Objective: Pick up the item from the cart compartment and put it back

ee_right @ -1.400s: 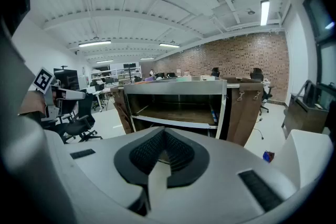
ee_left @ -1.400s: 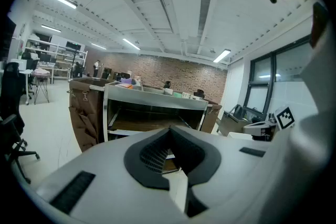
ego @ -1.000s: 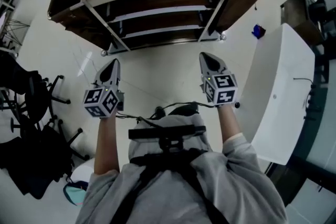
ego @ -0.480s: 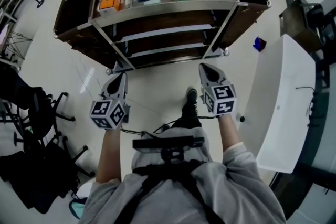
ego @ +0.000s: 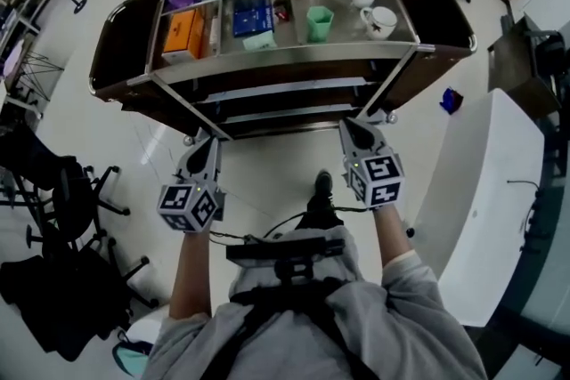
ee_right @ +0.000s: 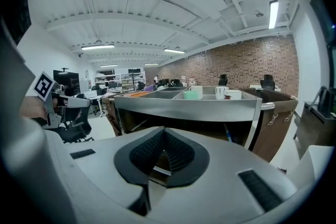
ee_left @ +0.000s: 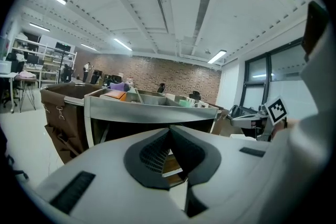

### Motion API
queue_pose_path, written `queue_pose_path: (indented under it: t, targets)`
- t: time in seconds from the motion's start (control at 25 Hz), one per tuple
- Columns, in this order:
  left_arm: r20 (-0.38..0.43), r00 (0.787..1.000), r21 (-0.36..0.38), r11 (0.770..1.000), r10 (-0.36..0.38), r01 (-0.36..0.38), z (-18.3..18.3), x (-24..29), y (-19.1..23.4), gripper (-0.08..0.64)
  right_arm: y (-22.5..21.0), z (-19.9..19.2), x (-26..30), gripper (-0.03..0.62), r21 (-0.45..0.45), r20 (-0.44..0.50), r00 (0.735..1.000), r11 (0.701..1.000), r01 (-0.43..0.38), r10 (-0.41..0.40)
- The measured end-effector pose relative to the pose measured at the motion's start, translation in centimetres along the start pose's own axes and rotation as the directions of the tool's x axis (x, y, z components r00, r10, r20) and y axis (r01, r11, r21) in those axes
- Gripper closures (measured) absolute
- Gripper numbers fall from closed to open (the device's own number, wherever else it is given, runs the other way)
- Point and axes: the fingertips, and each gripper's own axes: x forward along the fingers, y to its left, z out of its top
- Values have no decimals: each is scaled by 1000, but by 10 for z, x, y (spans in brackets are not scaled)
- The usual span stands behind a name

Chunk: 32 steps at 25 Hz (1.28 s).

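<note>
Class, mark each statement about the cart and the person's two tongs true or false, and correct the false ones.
1. The green cup stands in the top tray of the cart. True.
2. The left tongs hold the orange box. False: they are shut on nothing, and the box lies in the tray.
3. The right tongs are shut, empty and short of the cart. True.
4. The white mugs stand at the tray's left end in the head view. False: they stand at its right end.
5. The blue box lies between the orange box and the green cup. True.
</note>
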Motion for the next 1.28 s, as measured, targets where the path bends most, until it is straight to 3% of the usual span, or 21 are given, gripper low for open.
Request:
queue_pose_path:
  t: [0.28, 0.48, 0.68, 0.88, 1.0, 1.28]
  targets:
    - [8, 999, -23, 999, 48, -48, 27, 67, -10, 558, -38, 31, 42, 583, -5, -14, 993, 993, -115, 115]
    - [15, 996, -36, 995, 93, -92, 49, 104, -20, 558, -53, 50, 64, 583, -2, -7, 972, 972, -233, 233]
    - [2, 996, -10, 996, 86, -86, 63, 129, -23, 558, -62, 61, 87, 583, -1, 9, 954, 954, -300, 300]
    - [11, 999, 16, 999, 41, -41, 78, 151, -18, 558, -63, 82, 100, 583, -12, 9, 954, 954, -298, 299]
    - [-11, 1000, 68, 998, 1, 0, 91, 161, -12, 558, -59, 96, 110, 583, -37, 7, 958, 958, -285, 285]
    - [-45, 994, 99, 989, -104, 108, 135, 196, 1, 558, -54, 146, 144, 583, -97, 22, 960, 956, -276, 280]
